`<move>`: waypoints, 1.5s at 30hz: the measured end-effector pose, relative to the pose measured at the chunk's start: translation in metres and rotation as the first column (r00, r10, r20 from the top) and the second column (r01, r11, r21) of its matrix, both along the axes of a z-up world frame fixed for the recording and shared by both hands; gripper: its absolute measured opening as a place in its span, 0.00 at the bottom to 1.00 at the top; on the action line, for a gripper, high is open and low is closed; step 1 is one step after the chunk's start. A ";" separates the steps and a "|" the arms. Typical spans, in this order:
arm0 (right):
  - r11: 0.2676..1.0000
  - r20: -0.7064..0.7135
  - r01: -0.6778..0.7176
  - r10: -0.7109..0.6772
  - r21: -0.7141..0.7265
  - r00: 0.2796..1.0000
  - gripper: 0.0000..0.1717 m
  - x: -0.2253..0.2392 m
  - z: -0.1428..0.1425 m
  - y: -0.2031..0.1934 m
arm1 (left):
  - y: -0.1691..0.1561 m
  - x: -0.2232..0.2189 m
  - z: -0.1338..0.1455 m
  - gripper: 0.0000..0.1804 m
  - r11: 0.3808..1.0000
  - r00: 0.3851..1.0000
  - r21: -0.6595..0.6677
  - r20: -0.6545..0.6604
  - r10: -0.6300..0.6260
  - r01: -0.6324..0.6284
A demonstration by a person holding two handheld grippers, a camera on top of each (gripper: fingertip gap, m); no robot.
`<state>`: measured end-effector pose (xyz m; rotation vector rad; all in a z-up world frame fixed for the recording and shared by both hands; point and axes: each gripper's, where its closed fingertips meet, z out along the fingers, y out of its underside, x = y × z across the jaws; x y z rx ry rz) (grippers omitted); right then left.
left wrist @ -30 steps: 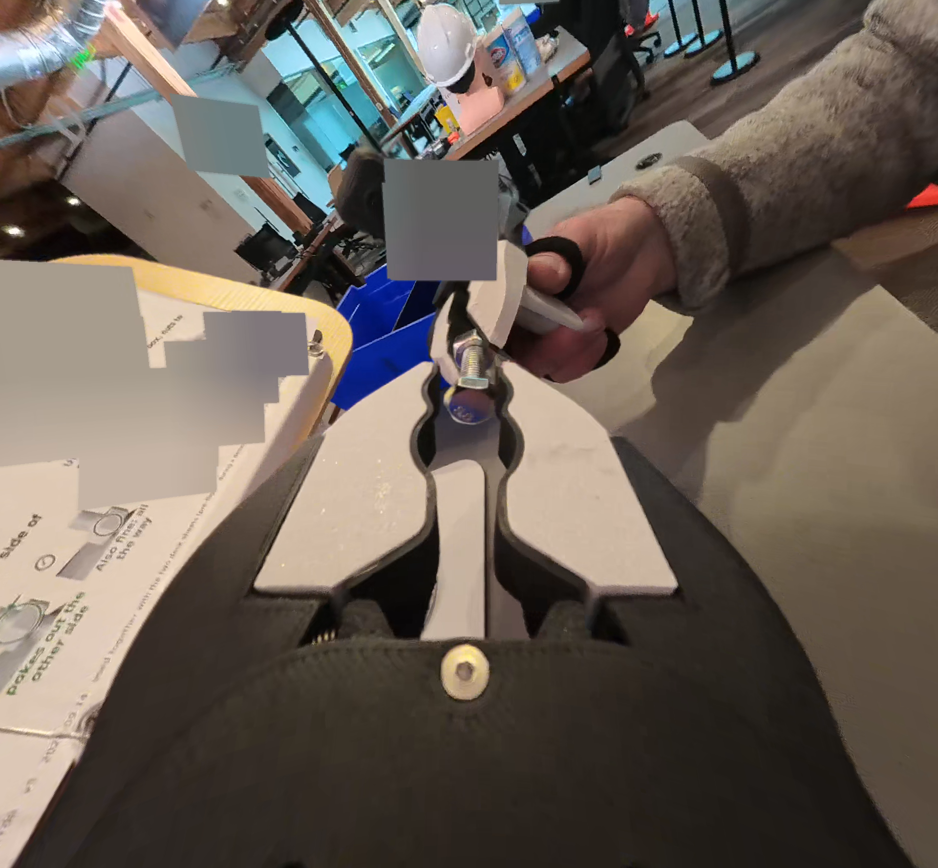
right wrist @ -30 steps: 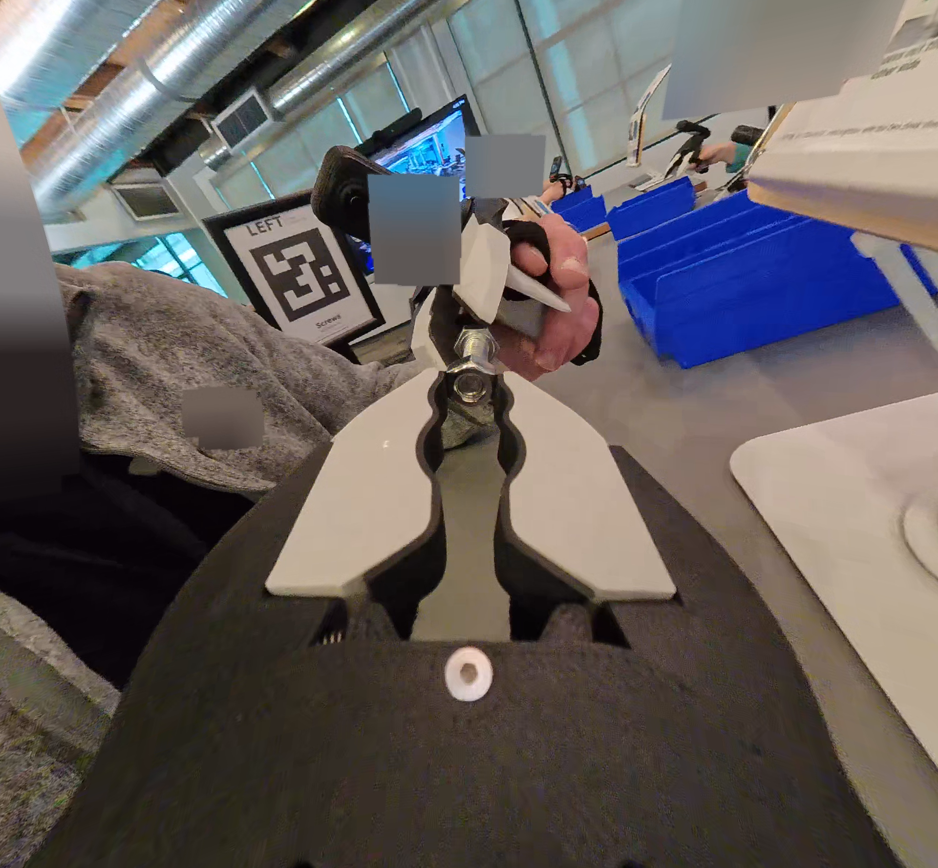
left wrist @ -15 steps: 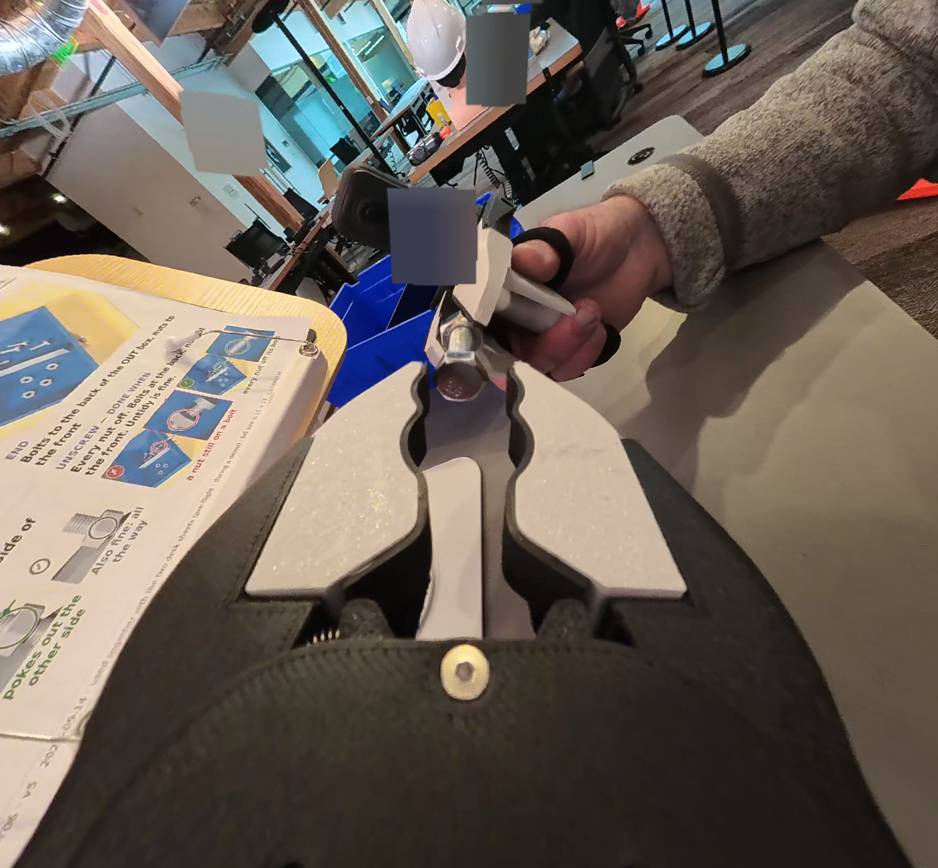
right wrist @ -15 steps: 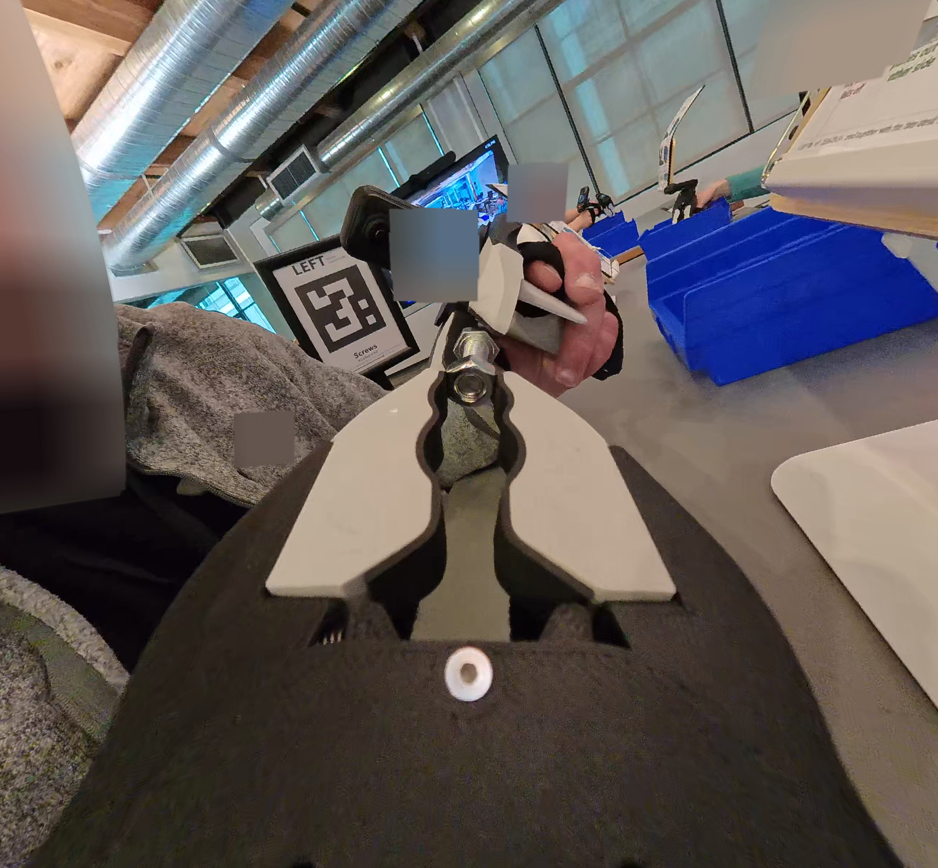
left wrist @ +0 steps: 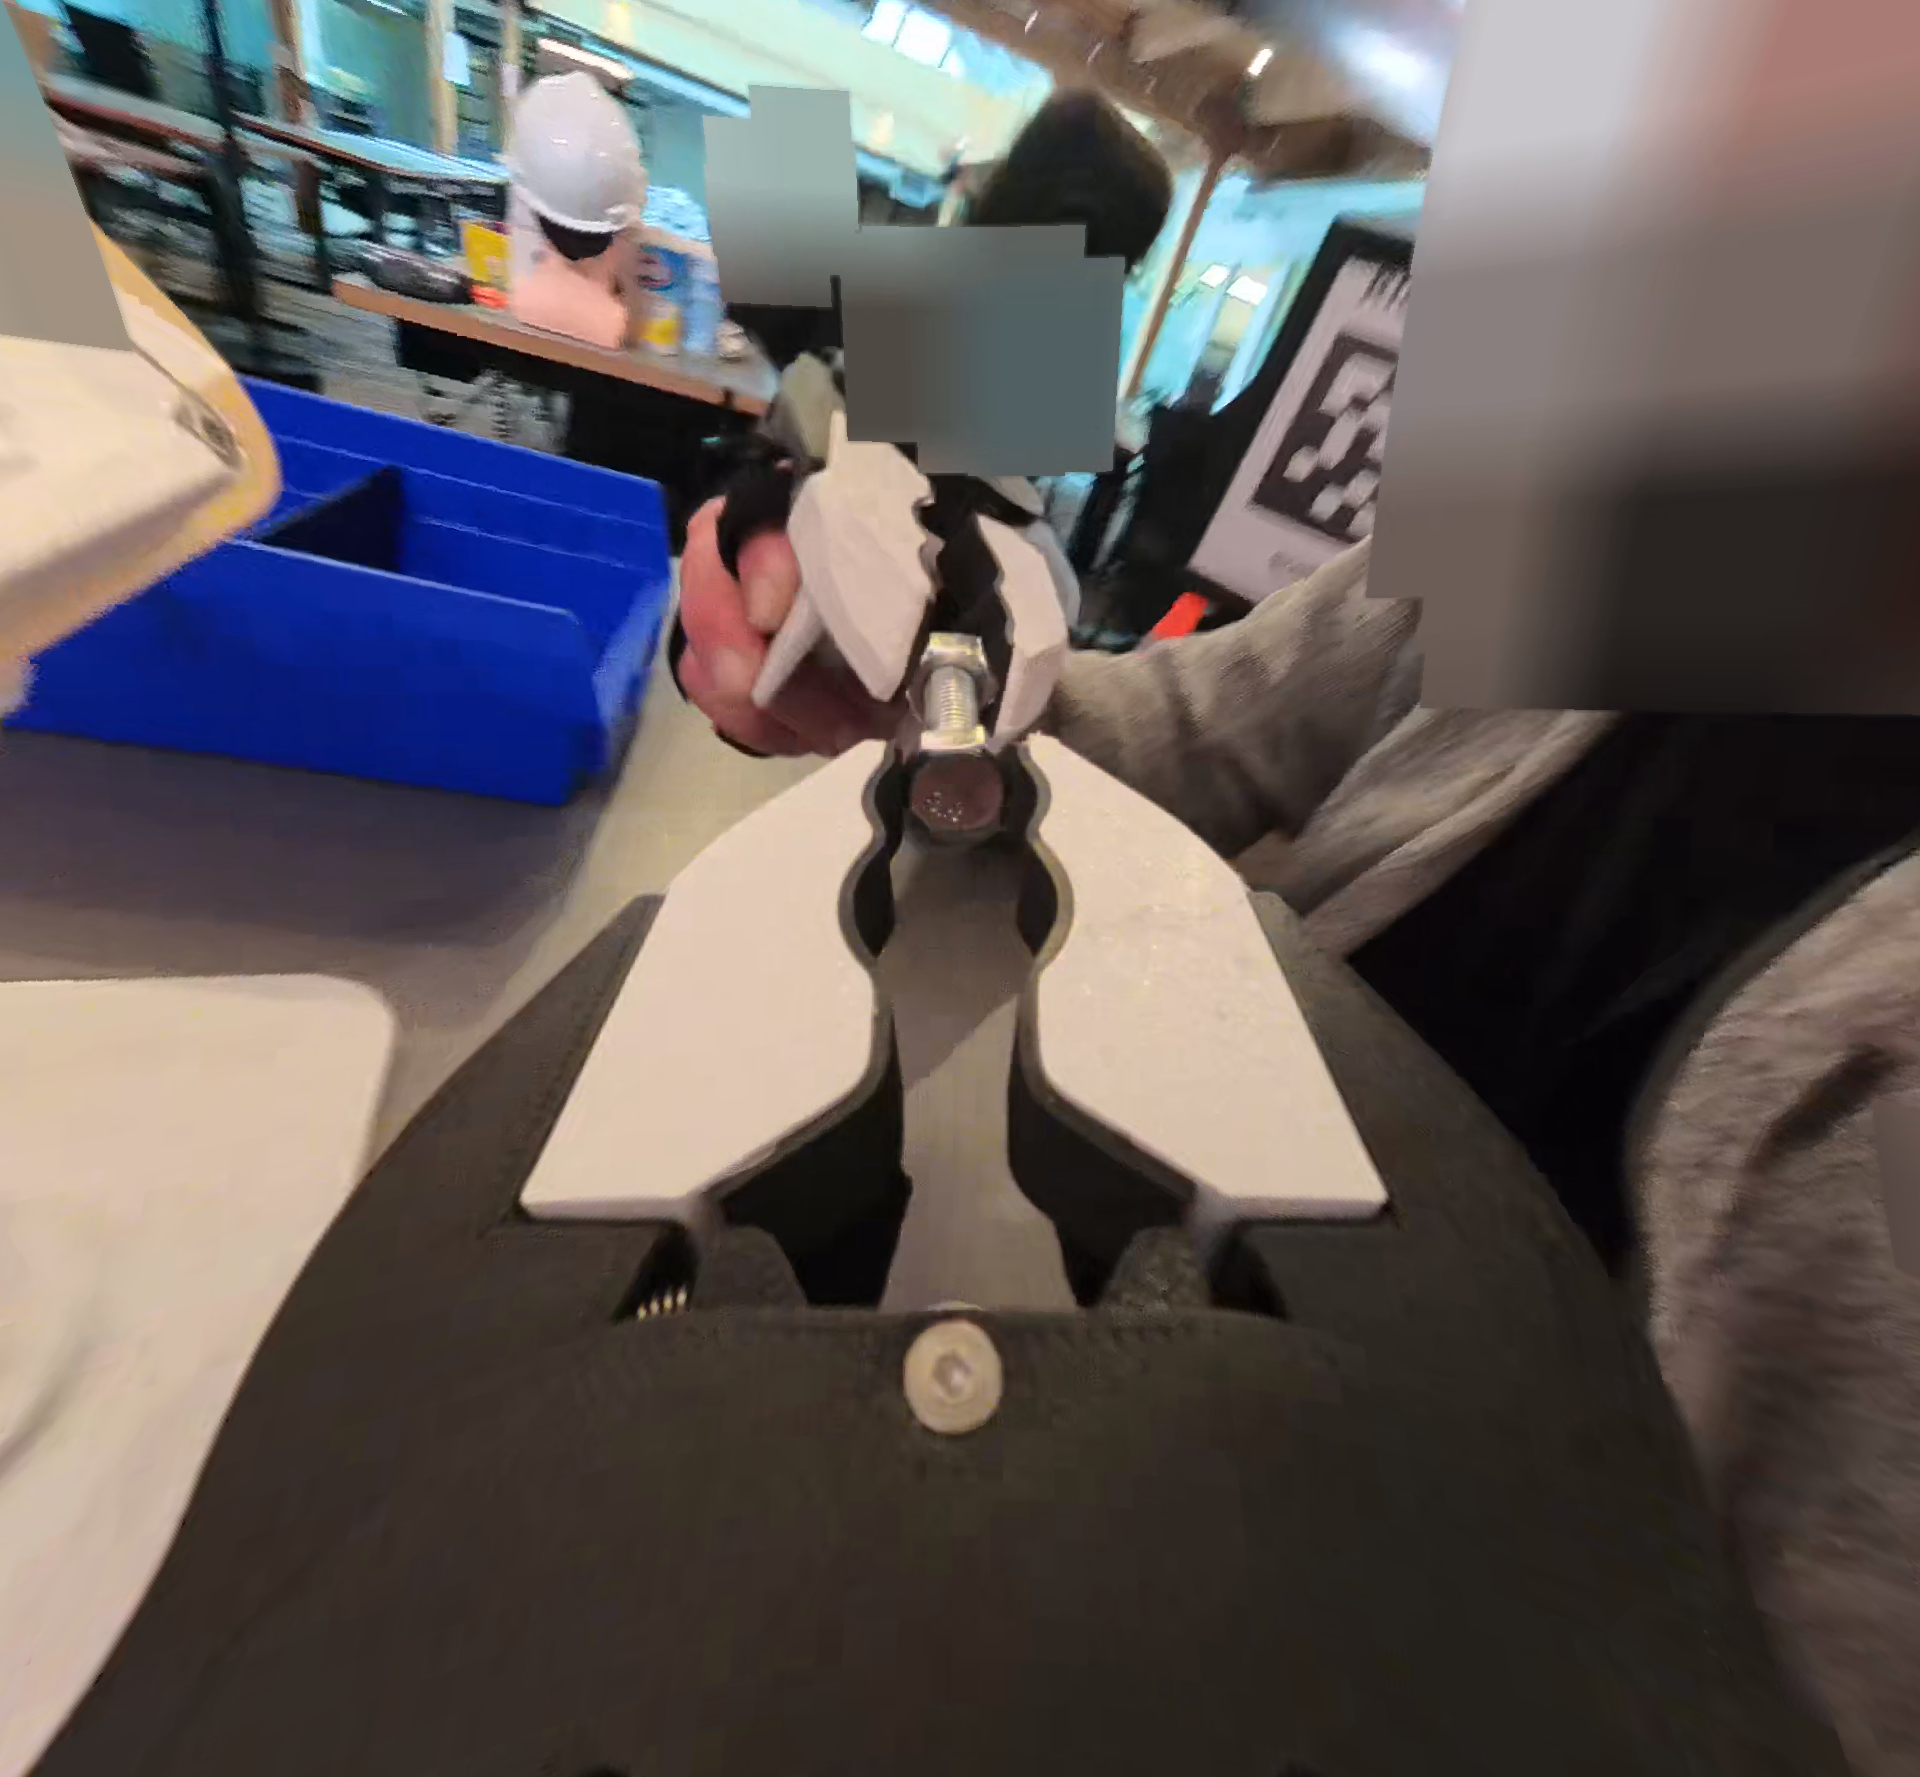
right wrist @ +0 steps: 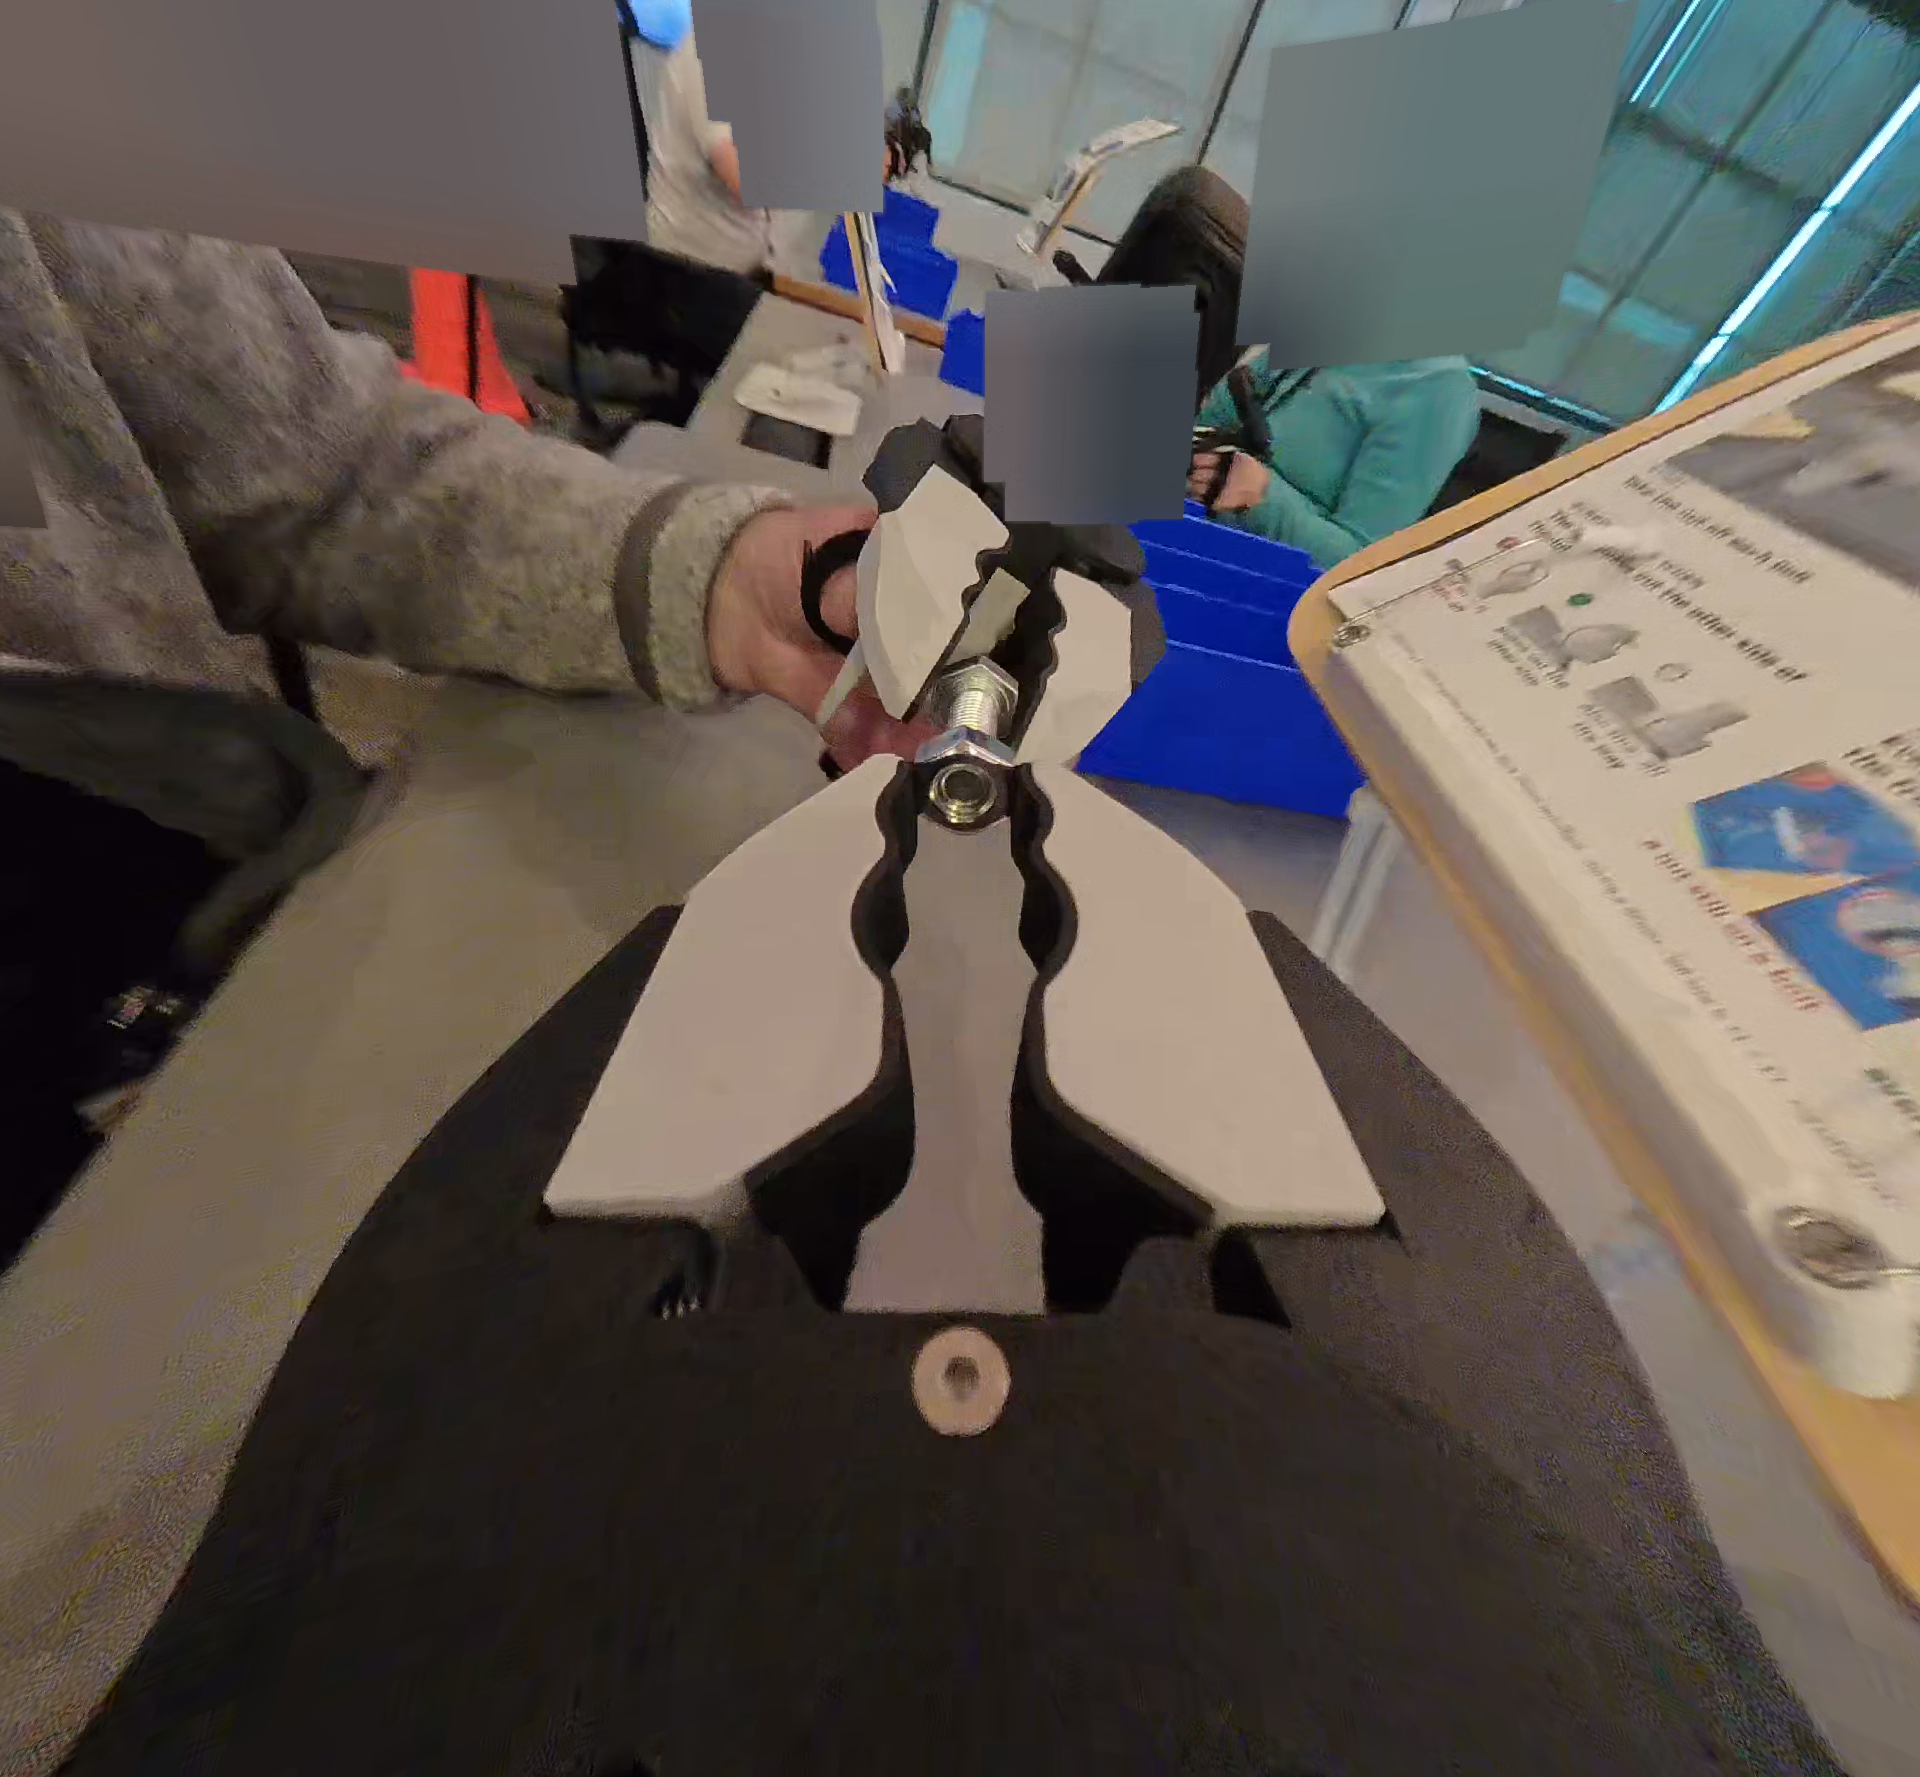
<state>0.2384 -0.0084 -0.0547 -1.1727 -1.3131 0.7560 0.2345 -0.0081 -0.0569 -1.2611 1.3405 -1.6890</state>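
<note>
Bolt (left wrist: 951,704): long axis runs between both grippers, toward 12 o'clock in each view.
Left gripper (left wrist: 951,797): clenched on bolt head.
Right gripper (right wrist: 961,792): clamps nut (right wrist: 961,790), open end visible only here.

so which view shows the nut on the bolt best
The right wrist view: the nut sits sharp between the right gripper fingers, threaded bolt running away from it. In the left wrist view the nut is farther off, partly hidden by the right gripper's fingers, while the bolt head faces the camera.
</note>
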 end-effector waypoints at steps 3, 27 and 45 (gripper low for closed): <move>0.960 0.158 0.076 -0.122 0.268 0.980 0.10 -0.002 -0.005 0.000 | 0.000 -0.002 -0.003 0.11 0.984 0.996 -0.156 0.023 -0.083 0.085; 0.952 0.163 0.117 -0.168 0.283 0.972 0.10 0.000 0.000 0.005 | 0.005 0.002 -0.001 0.22 1.000 0.997 -0.004 0.074 0.004 -0.003; 0.633 -0.388 -0.379 0.133 -0.675 0.912 0.10 0.005 -0.011 0.000 | 0.011 0.012 -0.015 0.10 0.476 0.924 0.832 0.105 0.369 -0.285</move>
